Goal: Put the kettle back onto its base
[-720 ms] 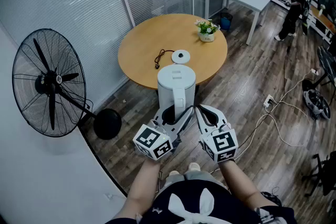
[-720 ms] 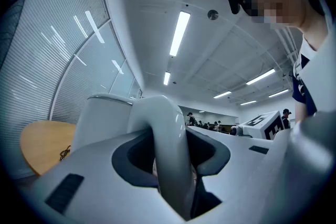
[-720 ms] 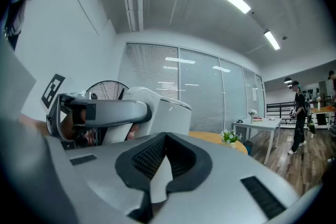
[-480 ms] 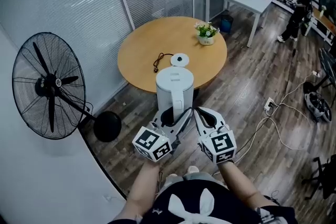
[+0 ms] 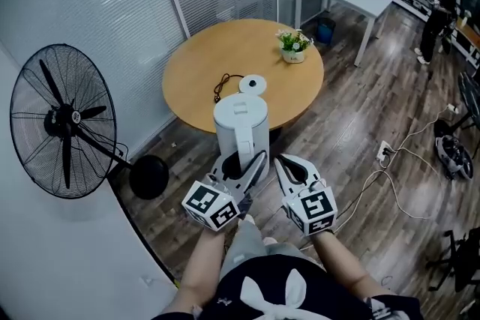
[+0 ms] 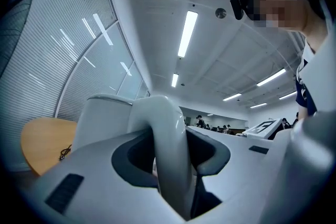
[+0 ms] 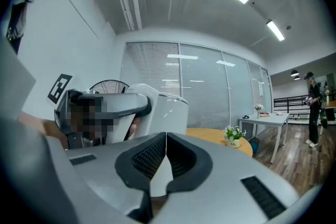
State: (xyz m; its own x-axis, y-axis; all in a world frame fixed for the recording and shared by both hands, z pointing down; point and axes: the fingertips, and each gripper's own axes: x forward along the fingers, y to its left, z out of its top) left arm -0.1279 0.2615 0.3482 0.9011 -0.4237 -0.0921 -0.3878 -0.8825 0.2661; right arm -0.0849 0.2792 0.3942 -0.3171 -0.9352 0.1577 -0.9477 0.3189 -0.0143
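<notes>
1. Wooden round table [image 5: 225, 56]: walk up to it squarely.
2. White kettle [image 5: 240, 120] hangs in the air short of the table; carry it upright.
3. Left gripper [image 5: 244, 167] clamps the handle [image 6: 168, 149]; right gripper [image 5: 282, 163] is closed and empty.
4. Base [image 5: 253, 83] lies on the table: centre the kettle above it and lower straight.

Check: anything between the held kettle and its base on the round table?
Head view: only a bare strip of the wooden table shows between the kettle and the base. The cord lies left of that stretch; the flower pot sits beyond.
</notes>
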